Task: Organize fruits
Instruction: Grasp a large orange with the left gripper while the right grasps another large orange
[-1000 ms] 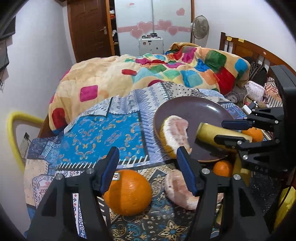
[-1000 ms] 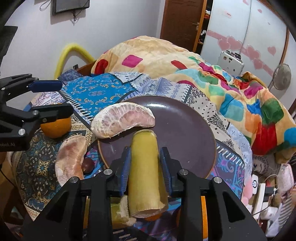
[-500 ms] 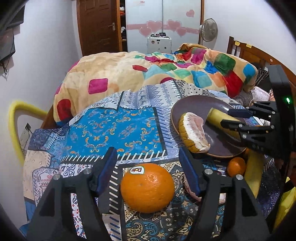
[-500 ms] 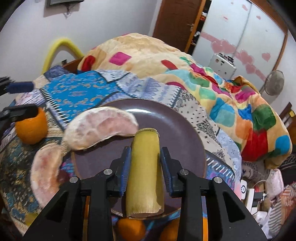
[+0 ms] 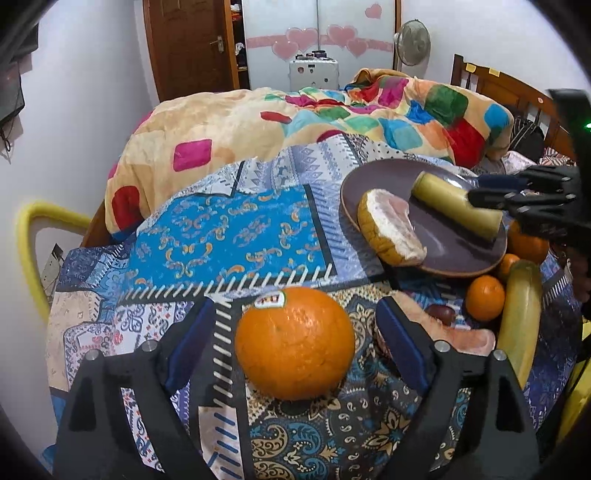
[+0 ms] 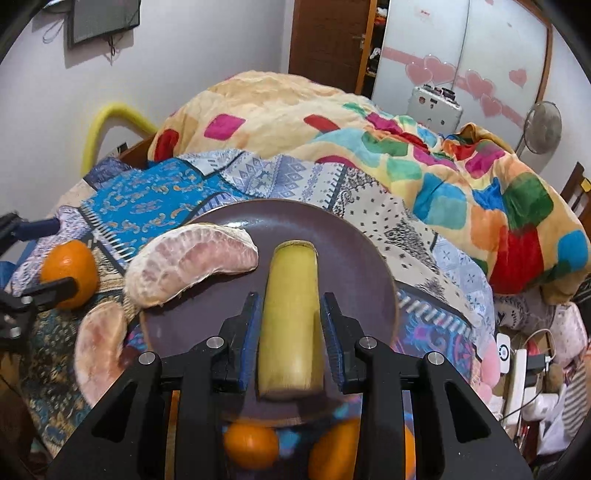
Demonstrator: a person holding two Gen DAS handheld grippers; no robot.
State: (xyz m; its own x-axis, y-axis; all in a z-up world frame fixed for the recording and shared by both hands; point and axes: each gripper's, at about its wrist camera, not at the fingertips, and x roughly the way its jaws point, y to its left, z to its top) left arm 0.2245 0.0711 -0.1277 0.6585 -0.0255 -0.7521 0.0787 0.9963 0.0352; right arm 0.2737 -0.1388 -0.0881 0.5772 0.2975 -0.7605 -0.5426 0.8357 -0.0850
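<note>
Maybe a third done: a pomelo wedge (image 6: pixel 184 262) and a banana piece (image 6: pixel 290 317) sit on the plate (image 6: pixel 354 258). The right gripper (image 6: pixel 290 336) straddles the banana, jaws slightly apart. The left gripper (image 5: pixel 295 339), wide open, brackets the big orange (image 5: pixel 294 343) on the near cloth; smaller oranges, another wedge and another banana wait.

Location: a home bedroom. Indicators: a bed with wooden headboard (image 5: pixel 513 86) and patchwork quilt (image 5: pixel 332 122), a wardrobe with heart decals (image 5: pixel 321 37), a wooden door (image 5: pixel 192 48), a standing fan (image 5: pixel 412 42), and a wall-mounted screen (image 6: pixel 105 18).
</note>
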